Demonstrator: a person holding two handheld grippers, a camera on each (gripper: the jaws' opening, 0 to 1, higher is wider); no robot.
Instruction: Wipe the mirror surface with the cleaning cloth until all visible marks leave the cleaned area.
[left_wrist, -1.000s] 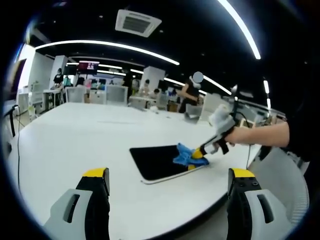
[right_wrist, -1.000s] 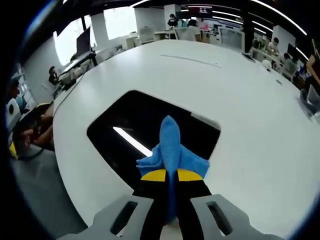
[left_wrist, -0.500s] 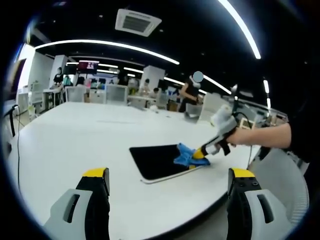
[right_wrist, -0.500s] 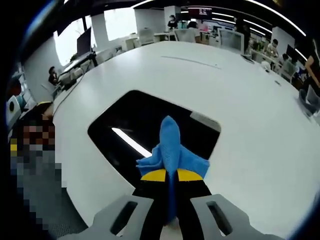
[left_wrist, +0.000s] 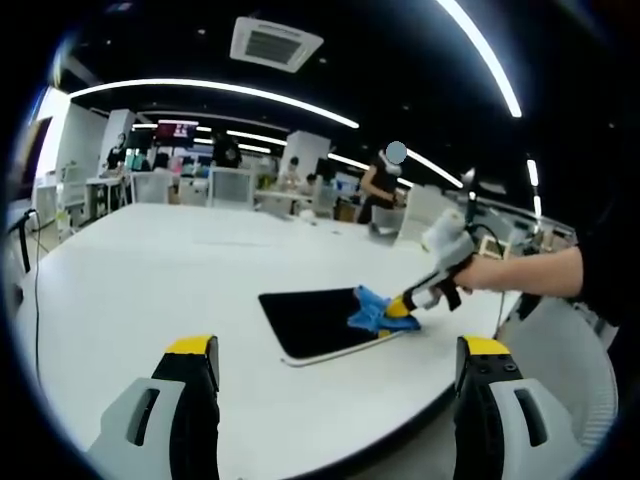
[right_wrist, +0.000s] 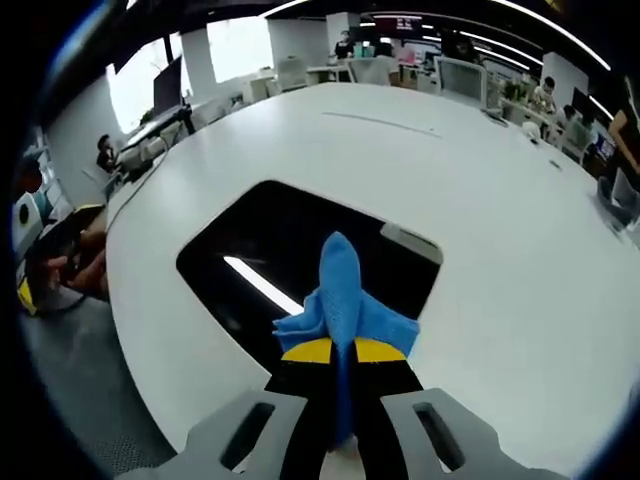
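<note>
Barely anything has shifted: the blue cloth (right_wrist: 343, 305) still rests on the mirror's (right_wrist: 290, 250) near corner, clamped in the right gripper's (right_wrist: 338, 352) jaws. Mirror lies flat on the white table (right_wrist: 500, 230); the left gripper (left_wrist: 335, 360) hovers nearby, jaws spread, holding nothing.

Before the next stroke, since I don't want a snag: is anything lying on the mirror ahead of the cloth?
Nothing visible does. The right hand-held gripper holds the blue cloth on the mirror, whose dark surface ahead carries only reflections.
</note>
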